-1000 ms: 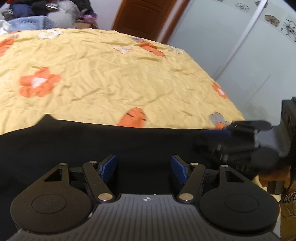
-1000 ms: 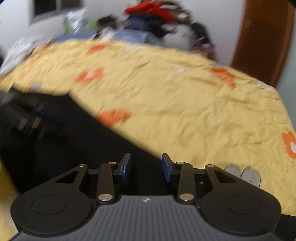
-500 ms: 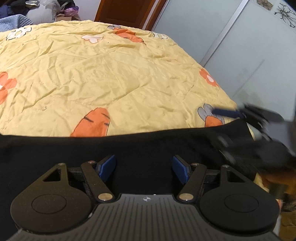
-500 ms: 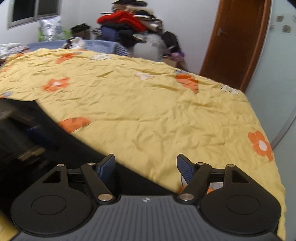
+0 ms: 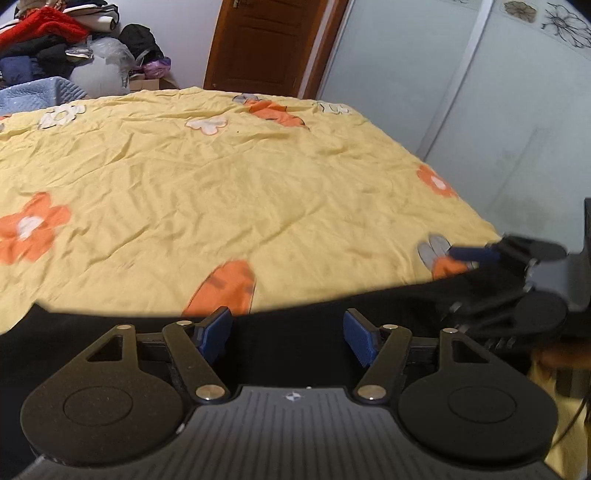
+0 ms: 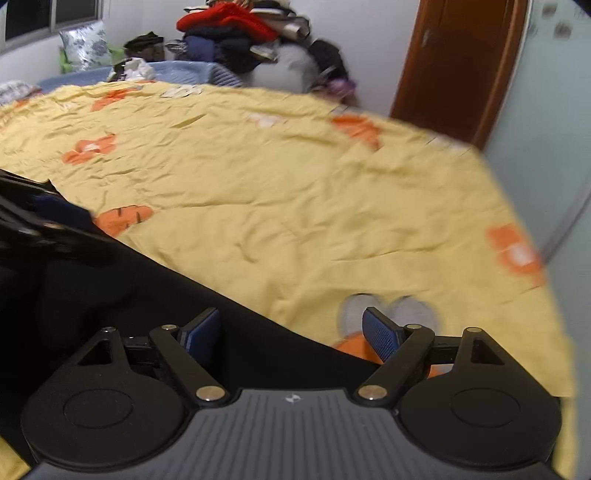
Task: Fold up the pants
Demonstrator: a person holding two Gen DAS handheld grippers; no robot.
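Pants (image 5: 295,354) on bedspread (image 5: 258,192), hand-held grippers parted

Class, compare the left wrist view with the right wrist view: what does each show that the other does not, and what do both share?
Only the left wrist view shows the flower-patterned sliding wardrobe panels and the right gripper from the side. Only the right wrist view shows the dark window and patterned pillow. Both show the black pants, yellow carrot-print bedsheet, brown wooden door and red-topped clothes pile.
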